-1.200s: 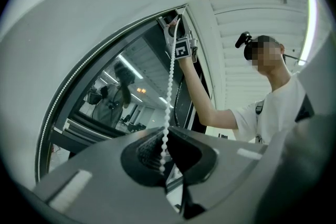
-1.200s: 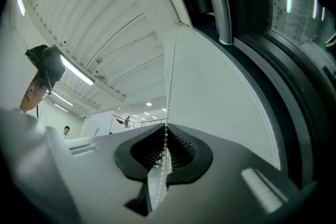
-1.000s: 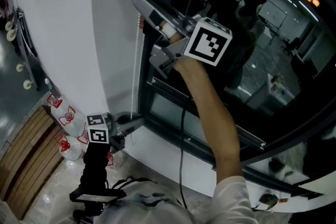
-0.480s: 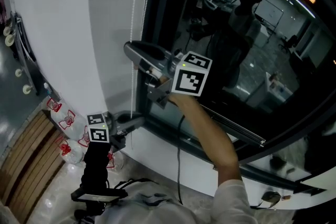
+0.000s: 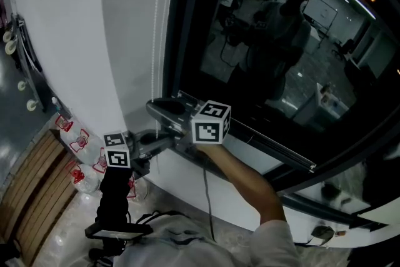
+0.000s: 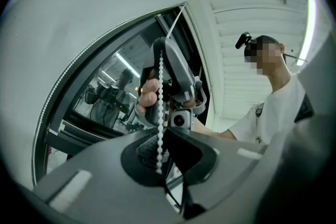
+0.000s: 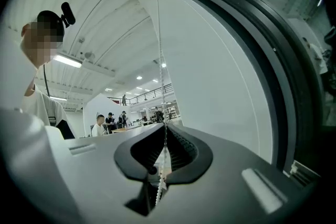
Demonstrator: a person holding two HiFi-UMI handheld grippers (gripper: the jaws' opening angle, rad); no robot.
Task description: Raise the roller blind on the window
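Note:
A white bead chain (image 5: 157,34) hangs down the left edge of the dark window (image 5: 281,53). My right gripper (image 5: 160,109) lies level, low by the sill, shut on the chain; the beads (image 7: 159,65) run down between its closed jaws (image 7: 165,129). Just below it my left gripper (image 5: 160,146) is shut on the lower stretch of the chain (image 6: 159,97), which passes into its jaws (image 6: 160,135). The right gripper (image 6: 173,73) shows close above in the left gripper view. The blind's cloth is not in view; the glass is bare.
A white wall (image 5: 69,40) curves away left of the window frame (image 5: 181,22). Several bottles with red labels (image 5: 80,142) stand on the floor beside wooden slats (image 5: 31,187). The white sill (image 5: 206,187) runs under the glass. A cable (image 5: 205,197) hangs from the right gripper.
My right gripper has come straight down along the window's edge with the chain in it, from head height to just above the left gripper. The left gripper has stayed put.

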